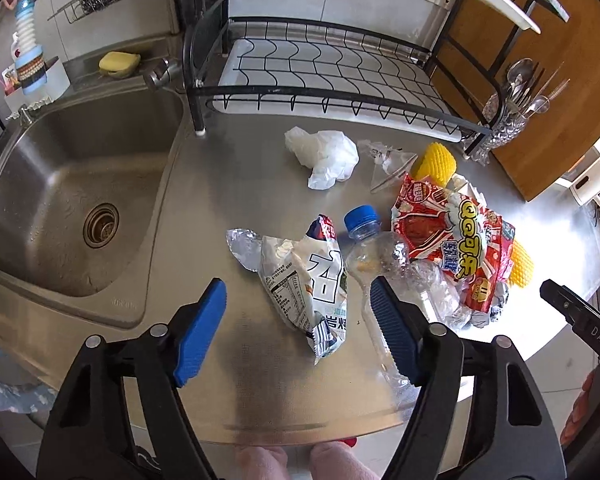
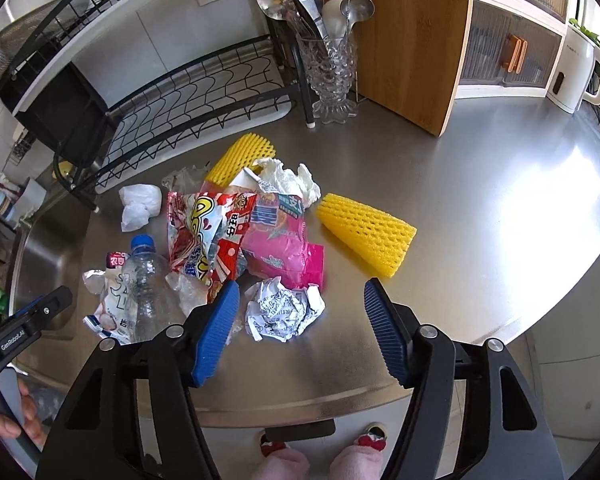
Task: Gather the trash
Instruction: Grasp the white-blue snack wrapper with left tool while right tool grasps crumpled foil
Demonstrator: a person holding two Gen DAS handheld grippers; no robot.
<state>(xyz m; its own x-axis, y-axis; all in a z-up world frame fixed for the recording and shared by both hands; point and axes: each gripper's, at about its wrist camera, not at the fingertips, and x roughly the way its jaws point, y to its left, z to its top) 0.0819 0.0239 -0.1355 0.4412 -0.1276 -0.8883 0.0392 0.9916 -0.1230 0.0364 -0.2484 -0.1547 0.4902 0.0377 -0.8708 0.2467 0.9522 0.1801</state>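
Left gripper (image 1: 298, 340) first: I see its blue ribbed pads spread apart, nothing pinched, with the white foil snack wrapper (image 1: 300, 280) lying between them at 12 o'clock on the steel counter (image 1: 228, 184). Just right of it, at 1 o'clock, a crushed clear bottle (image 1: 374, 256) with a blue cap touches the wrapper and runs down past my right-hand pad. Further right, at 2 o'clock, sits a glossy red snack bag (image 1: 452, 236), with yellow foam netting (image 1: 436, 162) behind it.

Right gripper (image 2: 300, 320) also stands open and empty; a crumpled ball of printed paper (image 2: 284, 310) lies between its pads, close to the left one. Behind that, at 12 o'clock, is a pink plastic bag (image 2: 284, 248), and at 1 o'clock a yellow foam mesh sleeve (image 2: 366, 232), soft and honeycombed, lying apart from the pile.

My reading: this is the reach before the first pick, nothing collected yet. Next I'd lower each side and close, left on the slippery wrapper, right on the springy paper ball; thin film calls for a low, flat approach
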